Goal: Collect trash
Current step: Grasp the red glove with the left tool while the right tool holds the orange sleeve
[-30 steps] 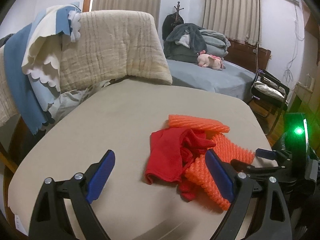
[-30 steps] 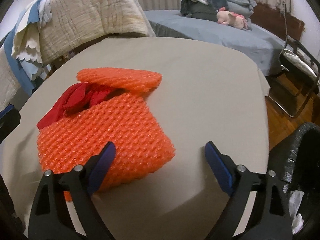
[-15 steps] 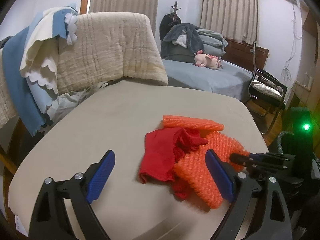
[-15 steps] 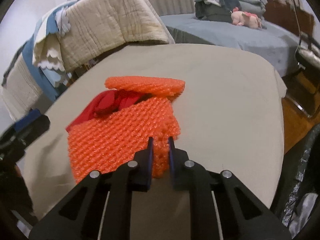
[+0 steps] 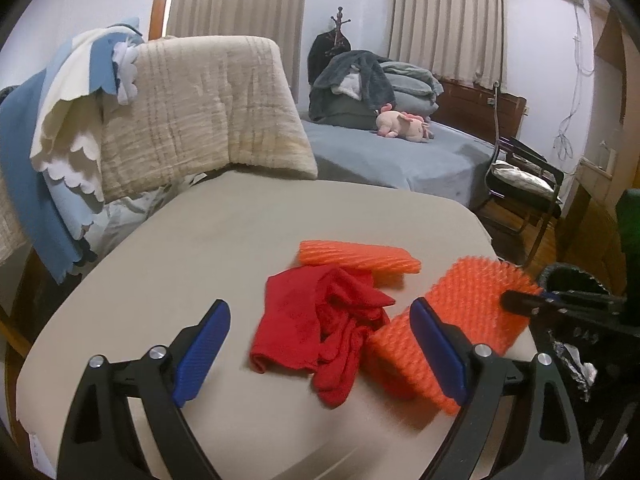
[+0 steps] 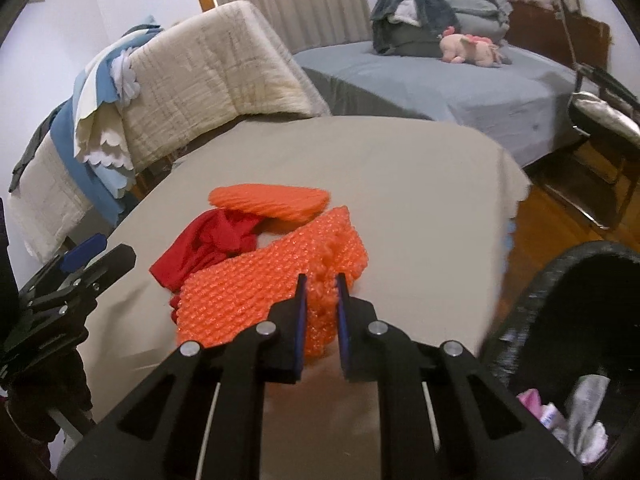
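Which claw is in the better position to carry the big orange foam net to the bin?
Right. The right claw is already shut on the foam net, beside the bin; the left claw is open and empty.

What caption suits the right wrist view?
Right gripper shut on orange foam net, beside red cloth and trash bin.

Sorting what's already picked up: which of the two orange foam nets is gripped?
The larger orange foam net, nearer the bin: the right hand-held gripper pinches its corner. The smaller one lies untouched beyond the red cloth.
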